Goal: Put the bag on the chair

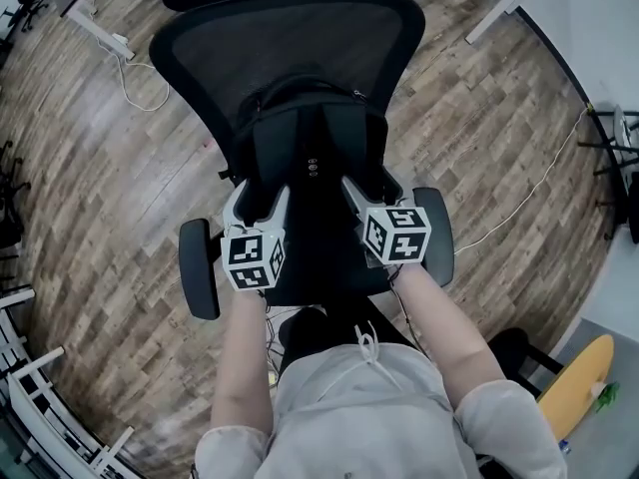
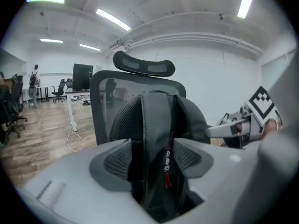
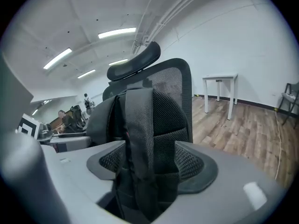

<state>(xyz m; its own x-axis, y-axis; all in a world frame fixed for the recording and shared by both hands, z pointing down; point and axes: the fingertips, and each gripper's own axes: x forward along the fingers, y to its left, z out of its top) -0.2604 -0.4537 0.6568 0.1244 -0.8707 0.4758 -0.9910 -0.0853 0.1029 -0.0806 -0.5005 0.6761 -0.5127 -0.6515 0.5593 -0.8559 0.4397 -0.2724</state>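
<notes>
A black backpack (image 1: 315, 153) stands upright on the seat of a black mesh office chair (image 1: 290, 38), leaning on its backrest. My left gripper (image 1: 258, 200) is at the bag's left front and my right gripper (image 1: 371, 190) at its right front. In the left gripper view, the bag's (image 2: 159, 120) shoulder strap with a red pull tag runs between the wide-apart jaws of the left gripper (image 2: 152, 160), and the pads do not press on it. In the right gripper view, another strap (image 3: 139, 125) hangs loose between the spread jaws of the right gripper (image 3: 148, 160).
The chair's armrests (image 1: 198, 267) (image 1: 437, 236) flank my grippers. A white cable (image 1: 519, 208) crosses the wooden floor at the right. White desk legs (image 1: 489, 13) stand beyond the chair. A yellow board (image 1: 574, 382) lies at the lower right. People (image 2: 34, 85) stand far off.
</notes>
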